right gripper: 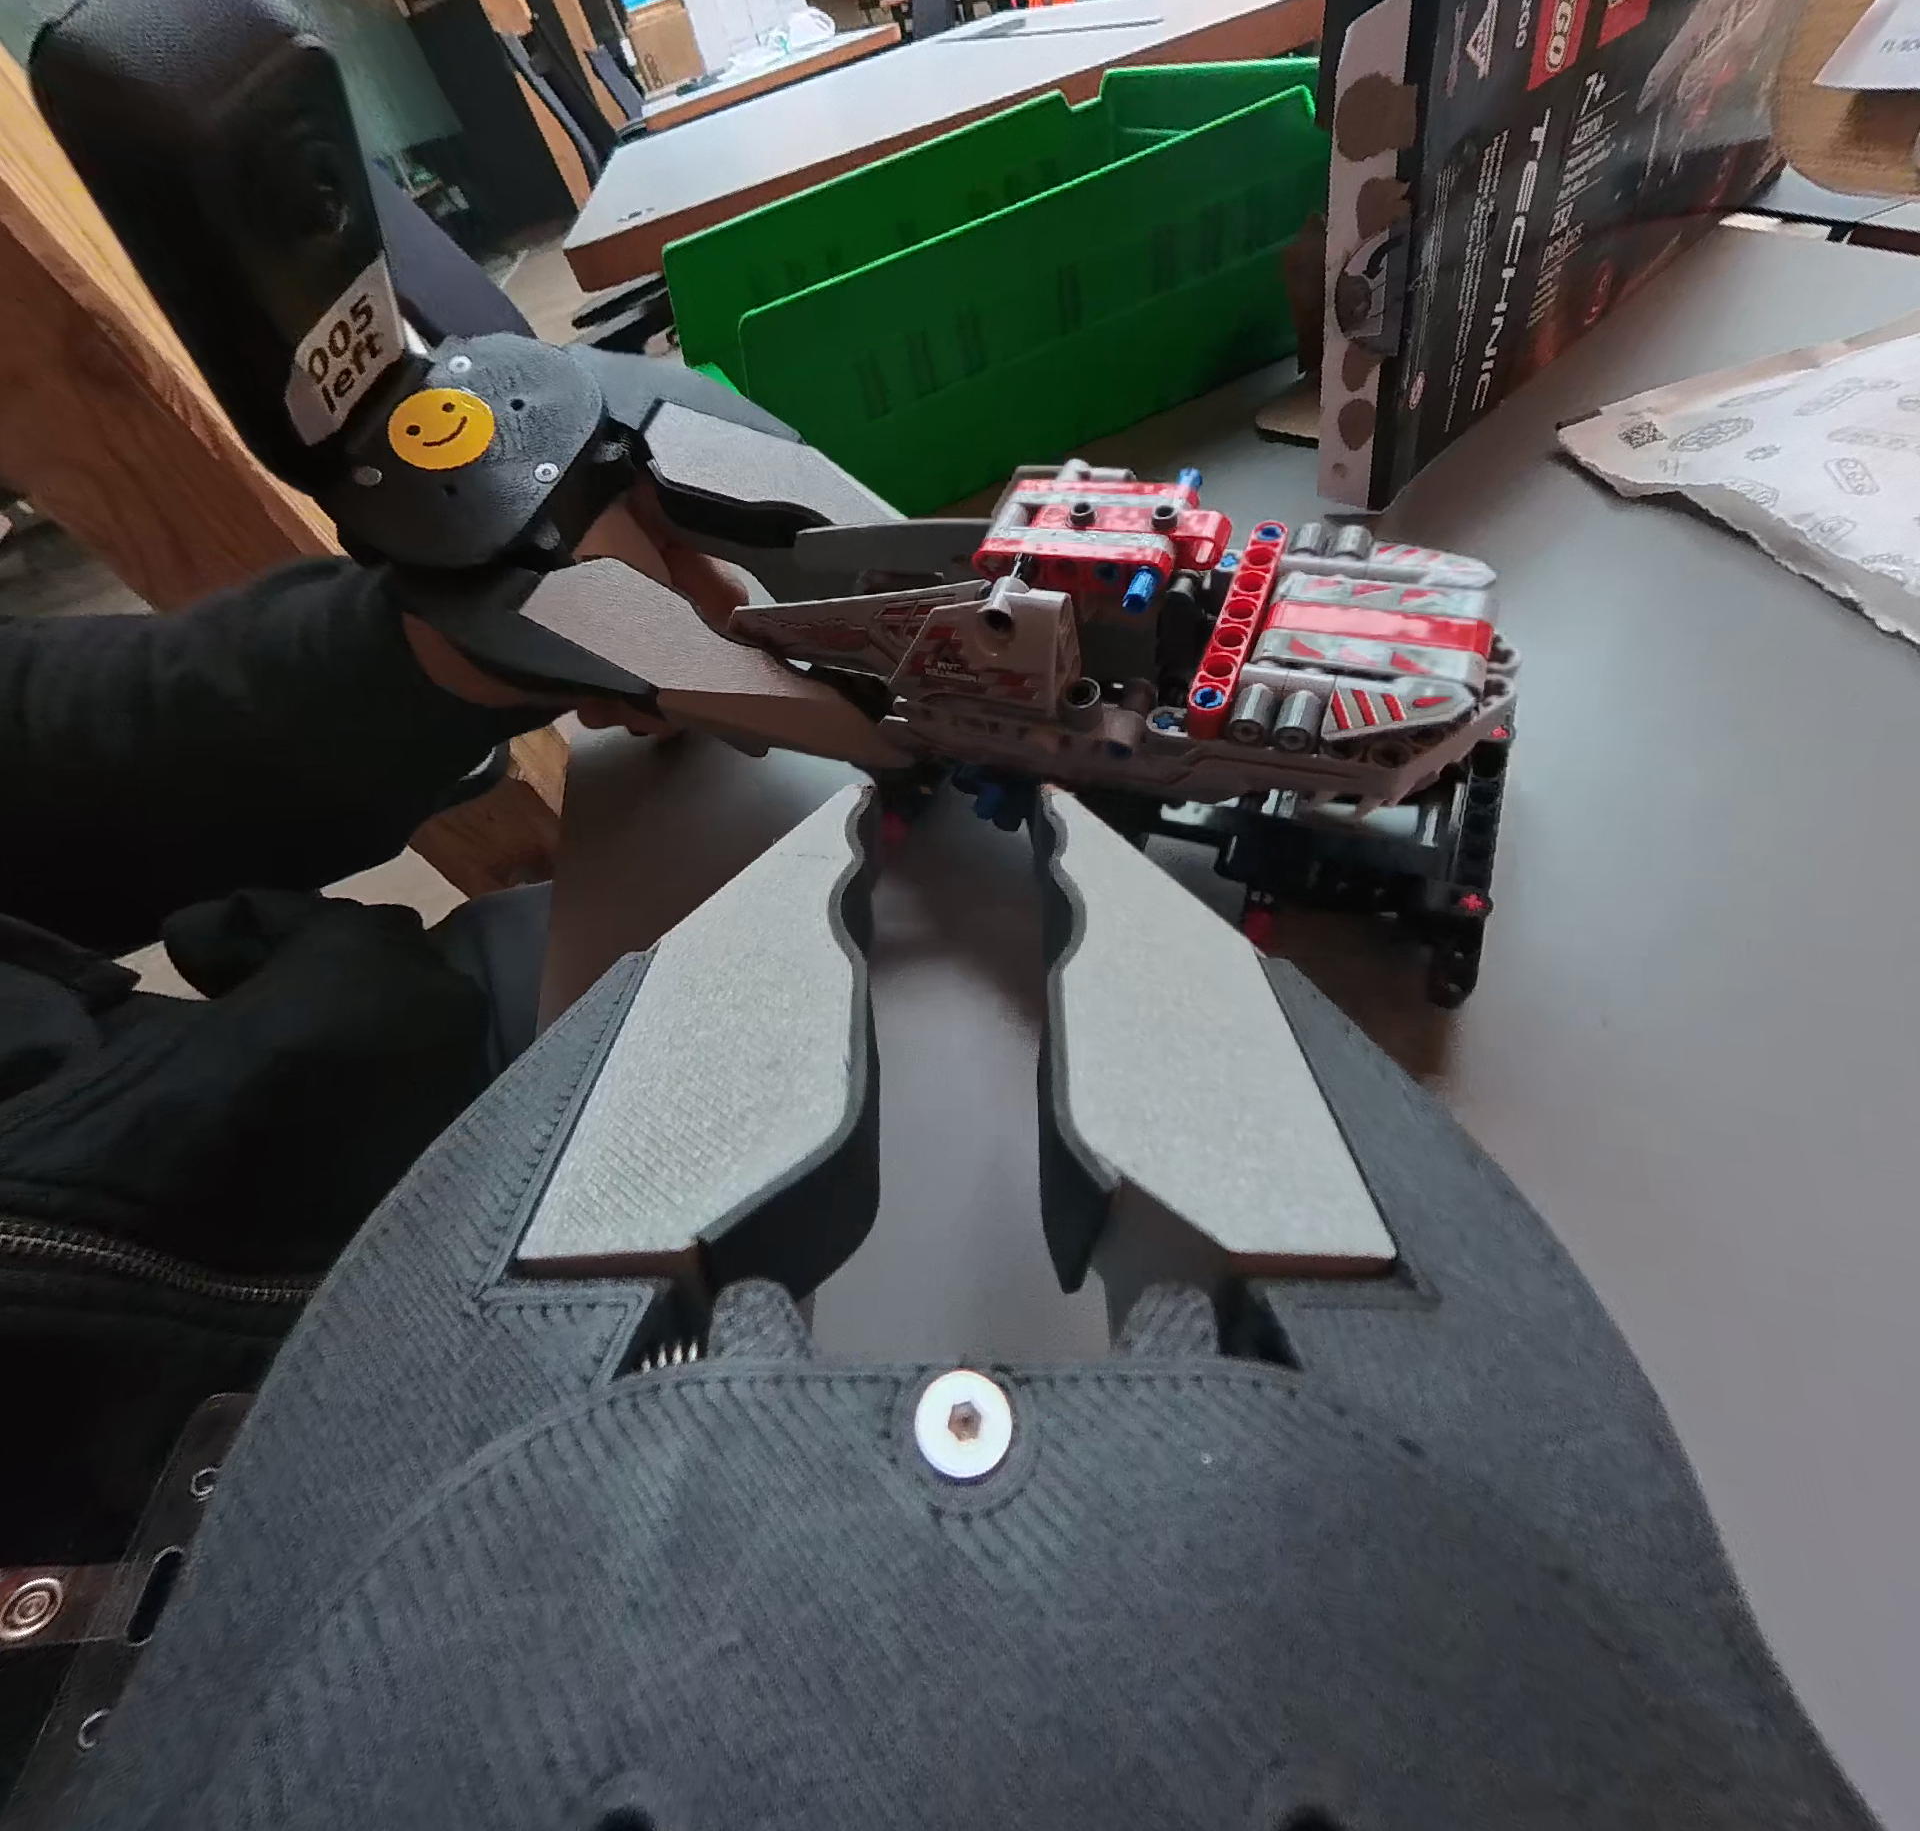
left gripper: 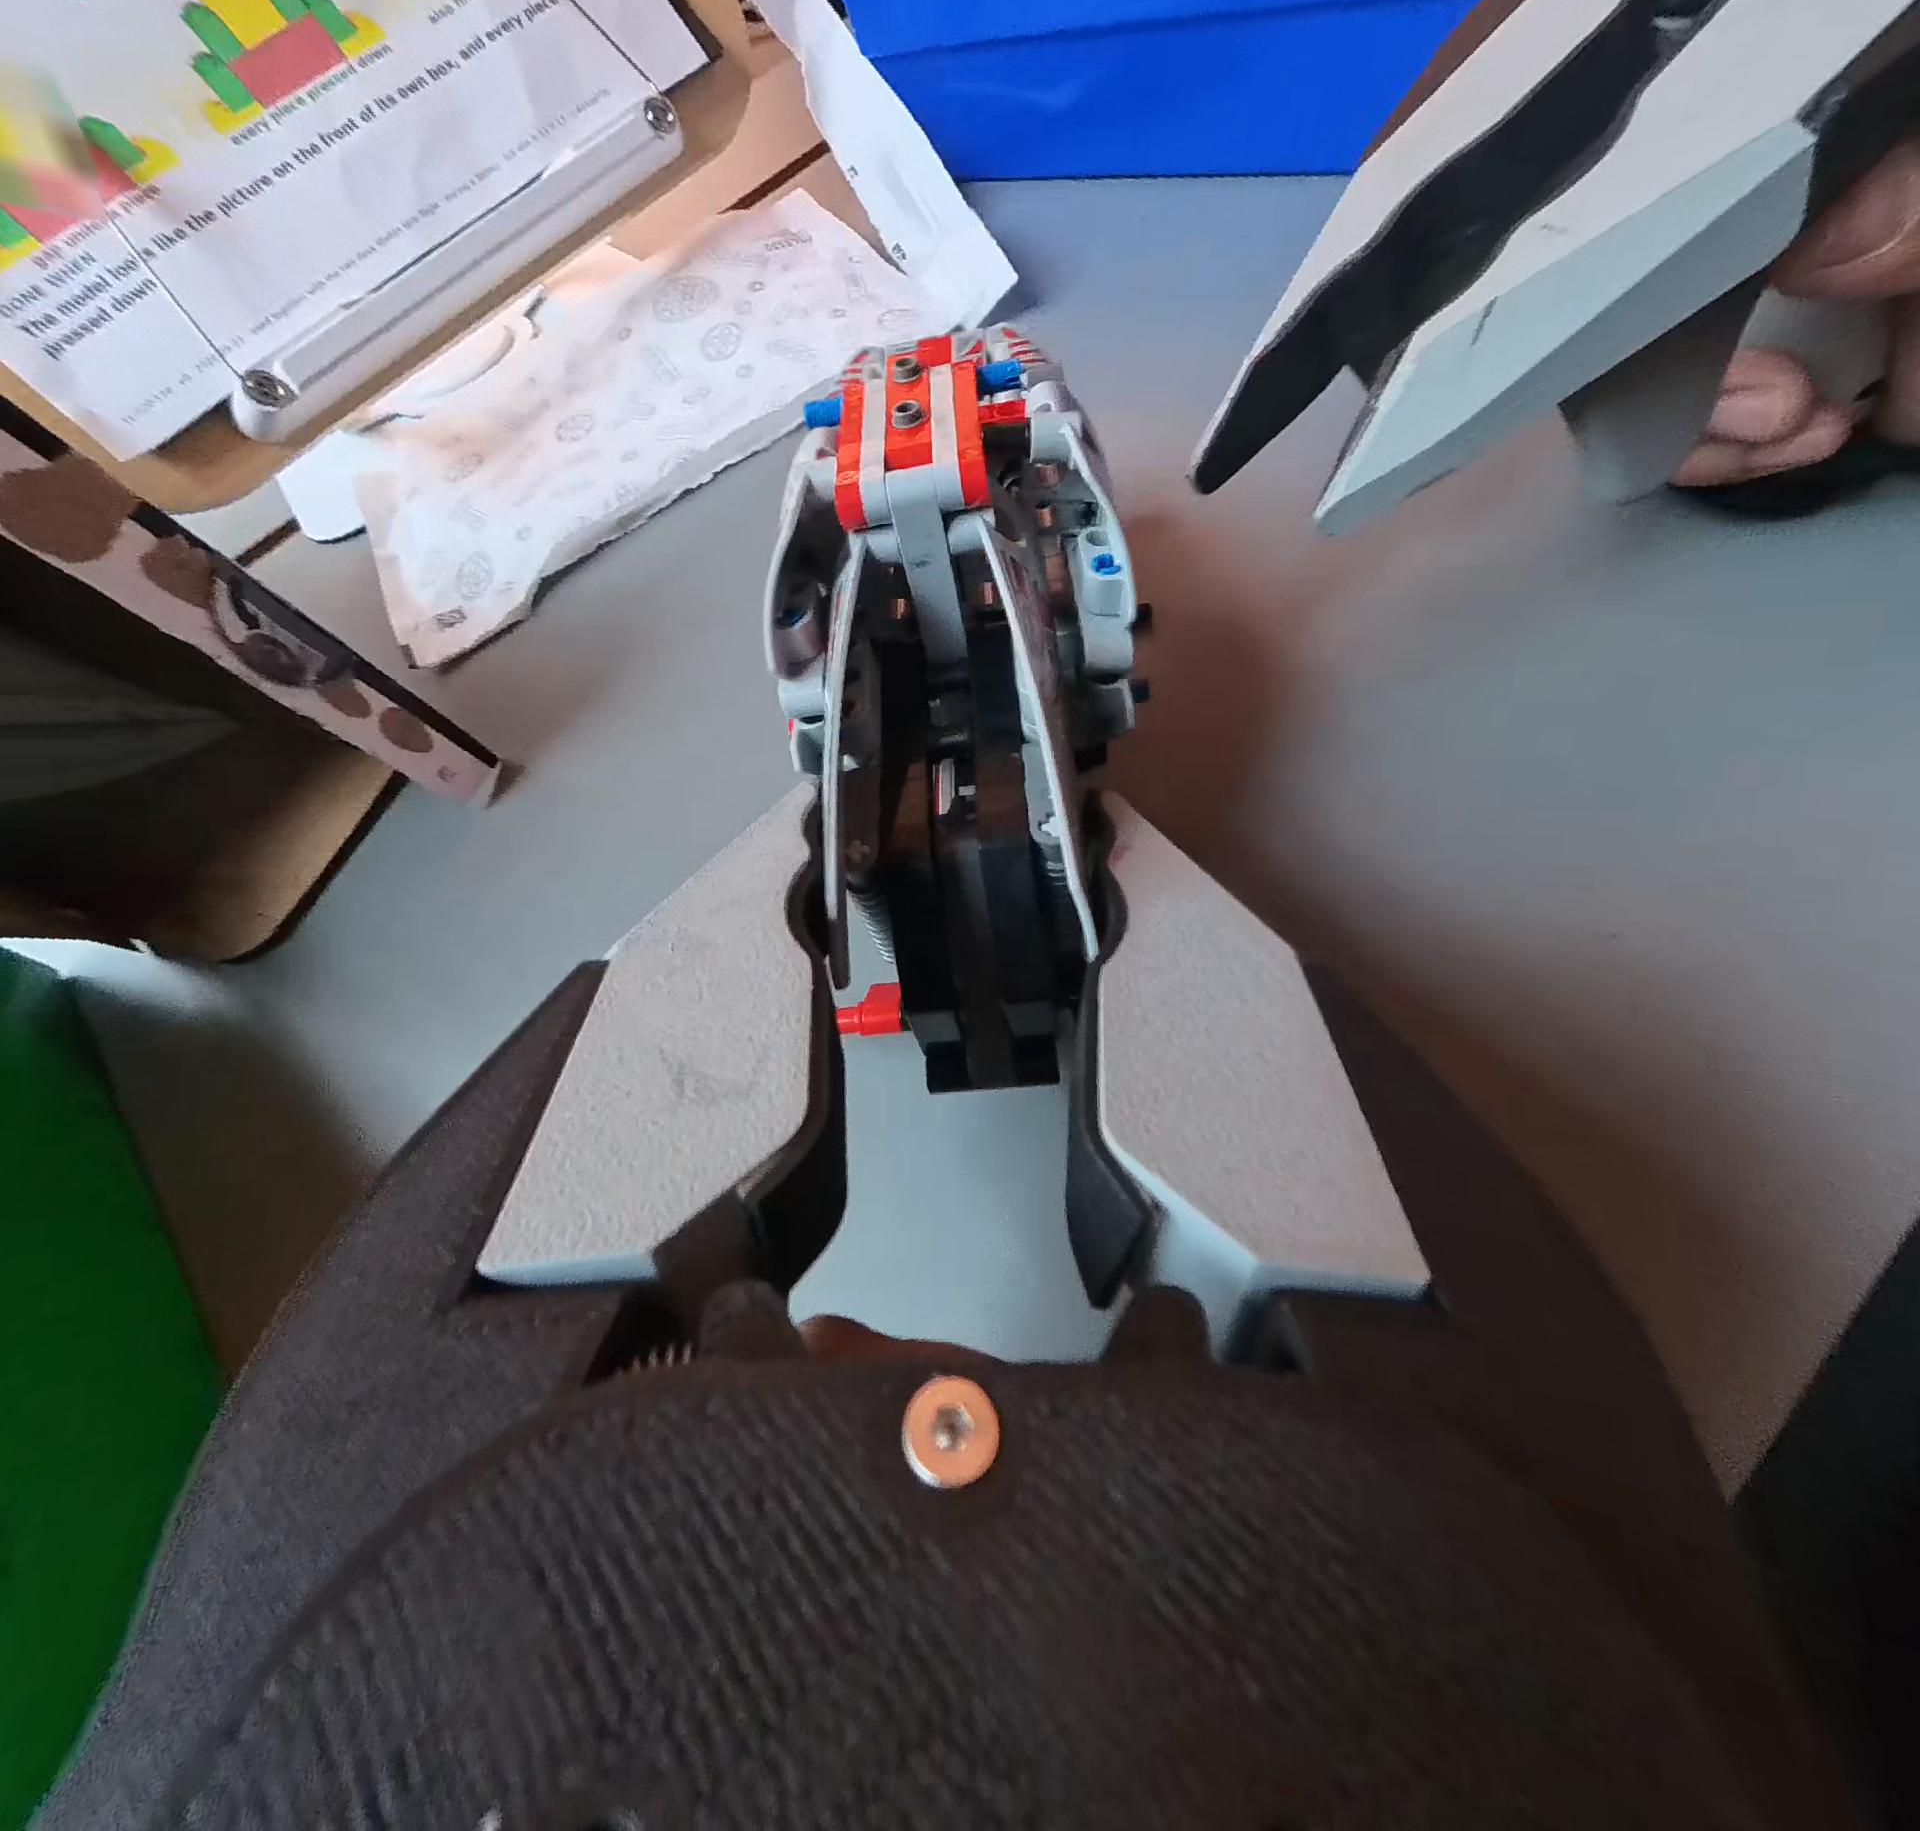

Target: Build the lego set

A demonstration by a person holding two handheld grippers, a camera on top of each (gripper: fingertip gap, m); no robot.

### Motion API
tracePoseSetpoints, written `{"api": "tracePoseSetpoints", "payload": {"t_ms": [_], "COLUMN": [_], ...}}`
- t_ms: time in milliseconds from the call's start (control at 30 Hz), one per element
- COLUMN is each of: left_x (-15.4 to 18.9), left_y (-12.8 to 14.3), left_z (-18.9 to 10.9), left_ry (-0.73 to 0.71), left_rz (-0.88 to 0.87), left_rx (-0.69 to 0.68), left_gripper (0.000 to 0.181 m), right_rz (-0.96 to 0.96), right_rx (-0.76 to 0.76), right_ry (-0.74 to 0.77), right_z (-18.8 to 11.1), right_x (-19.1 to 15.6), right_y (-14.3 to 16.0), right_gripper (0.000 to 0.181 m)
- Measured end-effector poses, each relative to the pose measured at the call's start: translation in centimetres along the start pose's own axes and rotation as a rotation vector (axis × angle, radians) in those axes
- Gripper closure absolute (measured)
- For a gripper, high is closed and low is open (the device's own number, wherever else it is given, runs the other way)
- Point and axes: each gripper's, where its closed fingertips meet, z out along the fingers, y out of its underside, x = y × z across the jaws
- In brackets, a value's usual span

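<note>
Right claw [right gripper: 951,825] open beside lego model [right gripper: 1247,659], left claw [right gripper: 831,628] gripping it

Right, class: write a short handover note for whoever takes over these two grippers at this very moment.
Left gripper: shut on the rear of the lego model, which sits on the grey table.
Right gripper: open, empty, tips just short of the model's near side.
Nearby: green bin, set's box, paper bag, instruction sheet on a stand, blue bin.
Done: chassis and red and grey body panels assembled.
Left: no wheels visible; cannot tell which other parts remain. No loose pieces in view.
</note>
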Motion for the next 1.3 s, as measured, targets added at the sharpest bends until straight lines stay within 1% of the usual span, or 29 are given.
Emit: {"api": "tracePoseSetpoints", "payload": {"t_ms": [167,233,367,467,567,633,667,700,733,767,833,867,933,1000,1067,1100,1133,1200,1233,1300], "left_x": [-0.1,0.1,1.4,2.4,3.7,4.0,4.6,4.8,4.1,2.8,0.9,0.6,0.8,2.1,3.4,3.8,3.7,3.7,3.5,2.3], "left_y": [0.0,0.0,-0.3,-1.6,-2.7,-3.7,-4.7,-5.6,-6.3,-6.3,-5.3,-4.7,-4.2,-3.7,-2.8,-2.5,-2.4,-2.5,-2.5,-2.3], "left_z": [-0.2,-0.2,-0.5,-1.3,-2.7,-3.9,-5.0,-6.0,-6.4,-6.2,-5.4,-5.2,-5.0,-4.5,-3.5,-3.0,-2.5,-2.2,-2.1,-2.1], "left_ry": [-0.003,0.019,0.157,0.234,0.354,0.427,0.515,0.581,0.580,0.526,0.420,0.404,0.409,0.439,0.425,0.397,0.352,0.306,0.288,0.207], "left_rz": [0.002,-0.029,-0.165,-0.202,-0.212,-0.229,-0.252,-0.296,-0.346,-0.384,-0.397,-0.393,-0.395,-0.373,-0.307,-0.268,-0.233,-0.190,-0.183,-0.137], "left_rx": [-0.005,-0.014,-0.017,0.025,0.041,0.098,0.150,0.202,0.235,0.243,0.201,0.174,0.136,0.088,0.036,0.025,0.030,0.051,0.047,0.035], "left_gripper": [0.135,0.135,0.134,0.131,0.132,0.145,0.162,0.168,0.170,0.171,0.169,0.164,0.155,0.149,0.146,0.149,0.156,0.161,0.165,0.173], "right_rz": [-0.016,-0.024,-0.039,-0.041,-0.034,-0.011,0.002,0.005,-0.002,-0.013,-0.057,-0.082,-0.110,-0.115,-0.106,-0.098,-0.092,-0.078,-0.076,-0.126], "right_rx": [0.010,0.016,0.026,0.034,0.052,0.076,0.076,0.073,0.078,0.085,0.091,0.096,0.127,0.138,0.117,0.105,0.090,0.015,-0.034,-0.070], "right_ry": [0.014,0.020,0.037,0.058,0.072,0.105,0.139,0.154,0.141,0.129,0.141,0.151,0.146,0.109,0.078,0.060,0.050,0.068,0.098,0.167], "right_z": [-0.1,-0.1,-0.1,-0.2,-0.4,-0.8,-0.9,-1.0,-1.0,-1.0,-1.0,-1.1,-1.4,-1.4,-1.1,-0.9,-0.6,0.4,0.9,1.4], "right_x": [0.1,0.1,0.3,0.6,0.9,1.6,2.2,2.5,2.3,2.0,1.6,1.5,0.8,-0.3,-1.3,-1.9,-2.4,-2.6,-2.3,-1.8], "right_y": [-0.2,-0.2,-0.4,-0.5,-0.8,-1.1,-1.0,-1.0,-1.1,-1.2,-1.5,-1.7,-2.5,-3.3,-3.7,-3.9,-3.9,-2.8,-2.0,-1.2], "right_gripper": [0.154,0.153,0.149,0.145,0.152,0.150,0.154,0.156,0.154,0.153,0.152,0.152,0.150,0.142,0.130,0.121,0.114,0.102,0.100,0.109]}}
